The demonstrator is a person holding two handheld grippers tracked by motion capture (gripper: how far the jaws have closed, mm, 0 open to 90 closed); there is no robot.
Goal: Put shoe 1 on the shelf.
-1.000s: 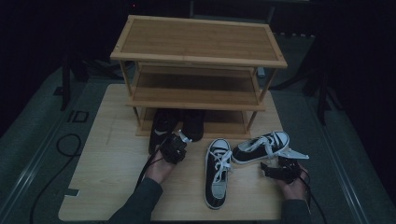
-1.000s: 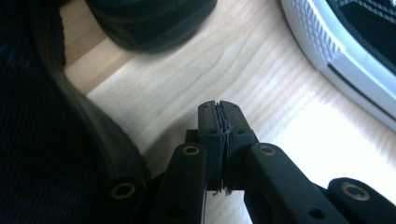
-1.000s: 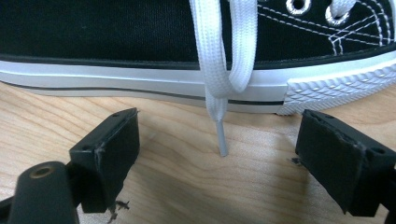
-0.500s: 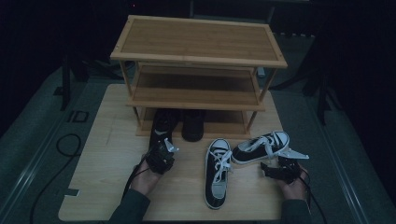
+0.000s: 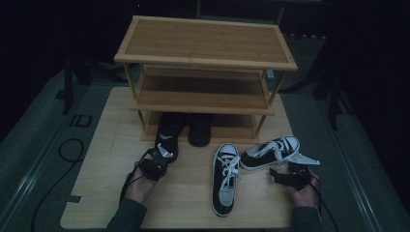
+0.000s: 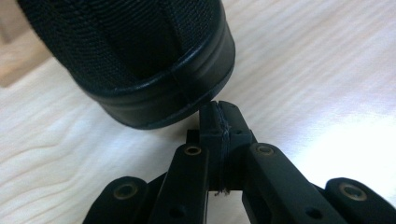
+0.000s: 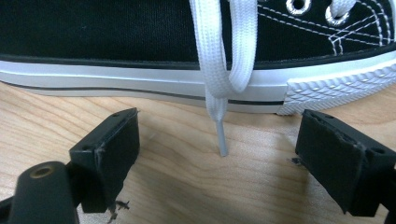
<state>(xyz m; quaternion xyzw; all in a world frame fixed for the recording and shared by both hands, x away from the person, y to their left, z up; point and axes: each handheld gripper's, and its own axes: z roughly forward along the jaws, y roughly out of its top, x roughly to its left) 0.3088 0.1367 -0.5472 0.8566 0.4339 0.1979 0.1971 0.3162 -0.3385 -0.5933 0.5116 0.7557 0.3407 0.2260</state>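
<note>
Left gripper point(image 6: 219, 122) is closed on nothing just behind the black shoe's point(image 6: 140, 60) heel, right gripper point(image 7: 219, 158) sits wide open beside the sneaker point(image 7: 140, 46) near the counter's point(image 5: 193, 203) front right corner.

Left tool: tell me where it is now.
In the high view the left tool sits left of centre on the board, shut, at the heel of the black shoe.

Shoe rack point(image 5: 205, 58) stands at the far edge of the board point(image 5: 193, 203). Two dark shoes point(image 5: 169, 133) point(image 5: 199, 129) side by side at the bottom tier, heels toward the near edge. Two sneakers point(image 5: 225, 179) point(image 5: 270, 152) right of them: one toward the near edge, one nearer the right edge.
</note>
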